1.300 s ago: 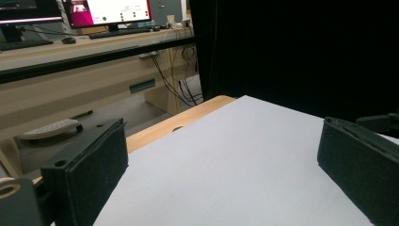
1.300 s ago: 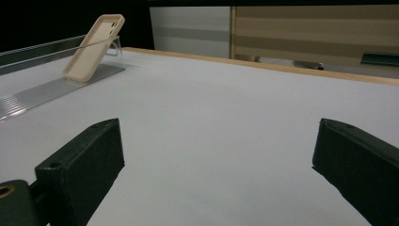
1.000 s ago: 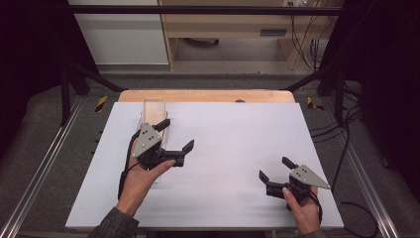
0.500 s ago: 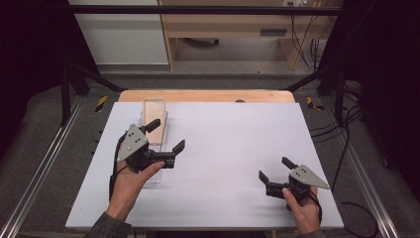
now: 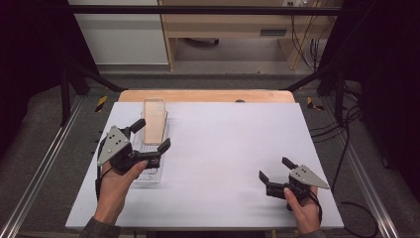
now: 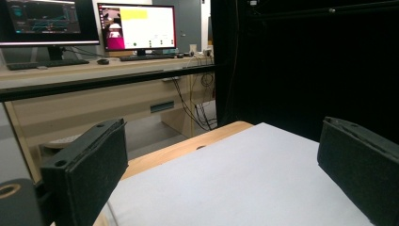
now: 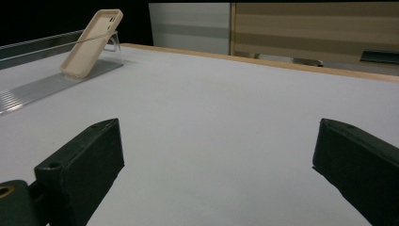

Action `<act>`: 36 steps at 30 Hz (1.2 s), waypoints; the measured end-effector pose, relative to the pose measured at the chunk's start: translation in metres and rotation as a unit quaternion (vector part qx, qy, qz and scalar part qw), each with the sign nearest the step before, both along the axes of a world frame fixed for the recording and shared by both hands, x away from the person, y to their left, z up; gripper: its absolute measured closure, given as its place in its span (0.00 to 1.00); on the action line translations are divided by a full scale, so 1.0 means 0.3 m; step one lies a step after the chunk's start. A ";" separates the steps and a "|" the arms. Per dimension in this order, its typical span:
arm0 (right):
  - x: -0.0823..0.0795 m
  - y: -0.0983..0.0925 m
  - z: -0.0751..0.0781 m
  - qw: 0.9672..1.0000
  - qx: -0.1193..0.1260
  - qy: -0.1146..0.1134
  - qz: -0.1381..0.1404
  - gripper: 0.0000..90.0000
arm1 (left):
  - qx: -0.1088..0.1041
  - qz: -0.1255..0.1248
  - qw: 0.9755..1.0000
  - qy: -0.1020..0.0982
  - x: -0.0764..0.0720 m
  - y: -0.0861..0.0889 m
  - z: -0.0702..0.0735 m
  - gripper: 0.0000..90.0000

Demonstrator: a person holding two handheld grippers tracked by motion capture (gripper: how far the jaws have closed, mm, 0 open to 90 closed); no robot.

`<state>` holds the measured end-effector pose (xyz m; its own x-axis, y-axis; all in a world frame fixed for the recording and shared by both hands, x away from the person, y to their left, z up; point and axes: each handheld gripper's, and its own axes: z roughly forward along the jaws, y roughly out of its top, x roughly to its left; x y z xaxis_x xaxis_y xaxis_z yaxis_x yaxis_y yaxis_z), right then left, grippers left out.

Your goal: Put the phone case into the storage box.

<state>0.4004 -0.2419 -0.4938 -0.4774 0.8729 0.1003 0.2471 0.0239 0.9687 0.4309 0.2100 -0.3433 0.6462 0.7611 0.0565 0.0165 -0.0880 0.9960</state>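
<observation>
High view: left gripper (image 5: 151,135) fingers wide apart, empty, over clear stand (image 5: 148,171) at surface (image 5: 228,144) left. Beige phone case (image 5: 153,120) leans on stand. Right gripper (image 5: 275,170) fingers spread, empty, near right.

high view: overhead, facing forward | gripper views: low, near table (image 5: 223,148) | shared: tabletop

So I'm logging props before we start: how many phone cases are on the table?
1. The beige phone case leans tilted on a clear ribbed stand at the table's far left, just beyond the left gripper; none other is visible.
</observation>
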 end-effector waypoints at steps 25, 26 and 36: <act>0.000 -0.003 0.000 1.000 -0.001 0.000 -0.001 0.03 | -0.010 0.035 0.999 -0.006 -0.031 0.161 -0.045 0.02; 0.000 -0.003 0.000 1.000 -0.001 0.000 -0.001 0.03 | -0.012 0.037 0.999 -0.006 -0.032 0.167 -0.049 0.02; 0.000 -0.002 0.000 1.000 -0.002 0.000 0.000 0.03 | -0.012 0.053 0.999 0.001 -0.044 0.224 -0.098 0.02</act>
<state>0.4003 -0.2424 -0.4939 -0.4774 0.8734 0.0968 0.2466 0.0274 0.9687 0.4177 0.2772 -0.3726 0.5621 0.8262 0.0366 0.0262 -0.0620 0.9977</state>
